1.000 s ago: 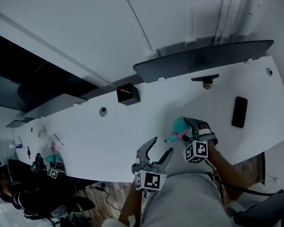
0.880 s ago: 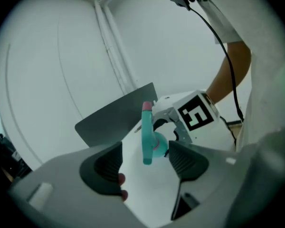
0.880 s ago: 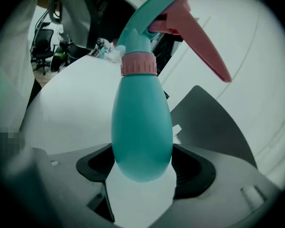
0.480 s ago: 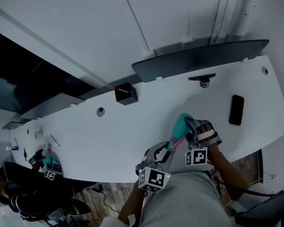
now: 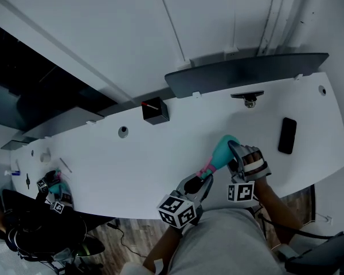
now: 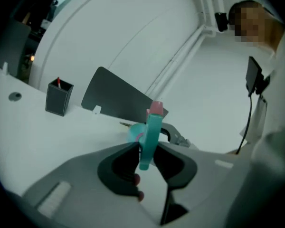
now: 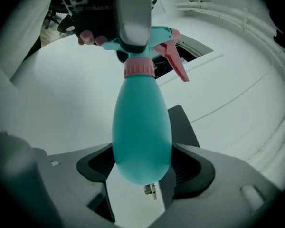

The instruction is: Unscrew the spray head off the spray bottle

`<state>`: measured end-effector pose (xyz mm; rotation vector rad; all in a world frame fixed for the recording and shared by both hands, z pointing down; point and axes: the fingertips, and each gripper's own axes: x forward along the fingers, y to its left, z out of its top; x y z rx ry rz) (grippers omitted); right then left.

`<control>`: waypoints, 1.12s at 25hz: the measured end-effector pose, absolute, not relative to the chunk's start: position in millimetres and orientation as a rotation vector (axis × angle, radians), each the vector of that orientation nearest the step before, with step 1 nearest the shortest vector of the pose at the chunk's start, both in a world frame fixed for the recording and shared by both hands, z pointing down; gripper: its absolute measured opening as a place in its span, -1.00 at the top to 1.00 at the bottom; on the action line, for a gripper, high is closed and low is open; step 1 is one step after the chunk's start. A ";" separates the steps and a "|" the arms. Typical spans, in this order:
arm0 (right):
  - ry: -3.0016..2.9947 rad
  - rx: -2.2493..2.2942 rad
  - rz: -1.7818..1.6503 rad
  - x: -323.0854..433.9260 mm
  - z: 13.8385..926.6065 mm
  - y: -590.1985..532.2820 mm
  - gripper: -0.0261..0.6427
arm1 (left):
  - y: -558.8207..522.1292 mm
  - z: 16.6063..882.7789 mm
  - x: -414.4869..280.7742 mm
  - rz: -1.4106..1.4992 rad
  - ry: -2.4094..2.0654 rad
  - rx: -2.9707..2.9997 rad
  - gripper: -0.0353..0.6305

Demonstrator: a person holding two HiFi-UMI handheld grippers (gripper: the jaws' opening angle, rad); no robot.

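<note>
- Head view: overhead, facing steeply down, well above left claw (image 5: 199, 182) and right claw (image 5: 236, 150).
- Gripper views: each close behind its own claw, facing along the jaws.
- All three share the spray bottle (image 5: 222, 150) between the claws.

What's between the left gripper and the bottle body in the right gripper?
Only the pink collar, shown in the right gripper view. The left gripper, jaws just closed on the spray head, is above it, the bottle body below.
</note>
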<state>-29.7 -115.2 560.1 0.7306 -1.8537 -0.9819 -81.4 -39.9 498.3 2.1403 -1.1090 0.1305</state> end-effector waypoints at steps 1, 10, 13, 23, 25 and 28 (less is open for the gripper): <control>-1.884 0.705 -0.945 -31.7 563.5 -113.5 -0.19 | -40.2 497.1 -81.9 0.169 -1.138 2.179 0.61; -2.097 0.414 -0.511 -30.1 601.5 -104.7 -0.19 | -12.1 477.0 -94.3 1.433 -1.308 2.883 -0.12; -2.082 0.300 -0.446 -33.3 609.2 -96.3 -0.19 | -13.6 483.3 -89.9 2.092 -1.260 2.994 -0.10; -2.012 0.187 -0.455 -39.7 605.5 -86.9 -0.19 | -41.8 485.7 -84.9 2.299 -1.383 2.970 0.25; -1.986 0.218 -0.476 -36.3 604.6 -90.9 -0.19 | -44.4 485.6 -84.9 2.308 -1.444 2.929 0.29; -1.933 0.305 -0.560 -32.8 599.3 -103.4 -0.19 | -49.4 488.0 -93.2 2.250 -1.529 2.804 0.41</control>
